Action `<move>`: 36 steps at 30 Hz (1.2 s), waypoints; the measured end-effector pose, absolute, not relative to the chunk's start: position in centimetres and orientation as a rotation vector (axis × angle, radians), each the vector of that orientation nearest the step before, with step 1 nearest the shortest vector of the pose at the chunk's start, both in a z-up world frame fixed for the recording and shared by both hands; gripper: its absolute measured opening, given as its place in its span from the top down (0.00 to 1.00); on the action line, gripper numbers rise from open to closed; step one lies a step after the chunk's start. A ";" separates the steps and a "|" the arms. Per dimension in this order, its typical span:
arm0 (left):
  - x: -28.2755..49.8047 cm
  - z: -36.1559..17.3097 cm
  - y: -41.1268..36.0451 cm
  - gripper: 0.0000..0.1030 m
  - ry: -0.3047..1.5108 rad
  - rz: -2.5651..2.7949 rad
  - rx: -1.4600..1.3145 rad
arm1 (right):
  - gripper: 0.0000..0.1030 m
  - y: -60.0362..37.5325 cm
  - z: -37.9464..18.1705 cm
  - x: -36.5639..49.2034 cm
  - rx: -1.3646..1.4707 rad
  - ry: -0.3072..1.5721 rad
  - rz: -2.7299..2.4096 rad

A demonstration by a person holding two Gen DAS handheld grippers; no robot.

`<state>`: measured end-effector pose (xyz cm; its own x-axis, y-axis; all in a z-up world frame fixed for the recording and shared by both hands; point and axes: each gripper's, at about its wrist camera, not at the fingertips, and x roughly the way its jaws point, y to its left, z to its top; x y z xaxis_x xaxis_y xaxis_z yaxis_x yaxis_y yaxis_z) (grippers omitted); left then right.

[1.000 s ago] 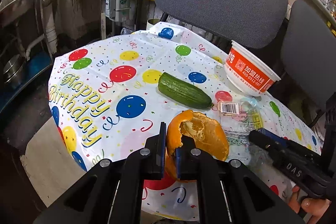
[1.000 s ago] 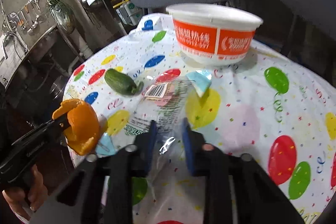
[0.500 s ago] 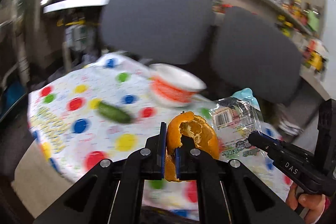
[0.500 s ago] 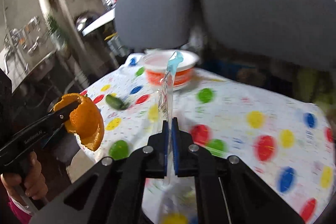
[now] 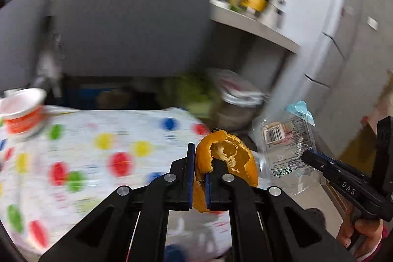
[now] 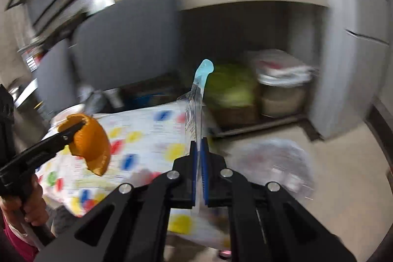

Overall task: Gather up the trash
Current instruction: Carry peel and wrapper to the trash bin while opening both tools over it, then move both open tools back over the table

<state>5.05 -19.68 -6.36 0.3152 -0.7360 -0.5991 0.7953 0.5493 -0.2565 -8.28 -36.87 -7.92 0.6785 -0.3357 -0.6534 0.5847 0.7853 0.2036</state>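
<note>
My left gripper (image 5: 198, 158) is shut on an orange peel (image 5: 227, 158), held in the air past the right end of the table. From the right wrist view the same peel (image 6: 92, 143) hangs at the left in the left gripper (image 6: 79, 125). My right gripper (image 6: 198, 151) is shut on a clear plastic wrapper (image 6: 196, 109) with a light blue end, seen edge-on. In the left wrist view that wrapper (image 5: 286, 139) shows its barcode label, pinched by the right gripper (image 5: 305, 155) at the right.
The table with the balloon cloth (image 5: 98, 151) lies to the left, with an orange and white paper bowl (image 5: 23, 112) on it. Grey chair backs (image 5: 127, 23) stand behind. A lined bin (image 6: 282, 87) sits under a shelf beside grey cabinets. A hand (image 5: 361, 232) holds the right gripper.
Both grippers swung right, away from the table, toward the shelf and cabinets. The right gripper closed on the wrapper and lifted it off the table. The cucumber has left view.
</note>
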 end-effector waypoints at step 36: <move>0.1 -13.4 -41.5 0.50 0.858 -1.190 0.266 | 0.67 -50.5 -14.4 -14.5 0.556 0.737 -0.724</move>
<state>0.08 -41.47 -13.35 0.1094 -0.7010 -0.7047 0.8902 0.3845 -0.2443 -14.47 -50.48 -14.43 0.5245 -0.3865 -0.7586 0.7518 0.6285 0.1995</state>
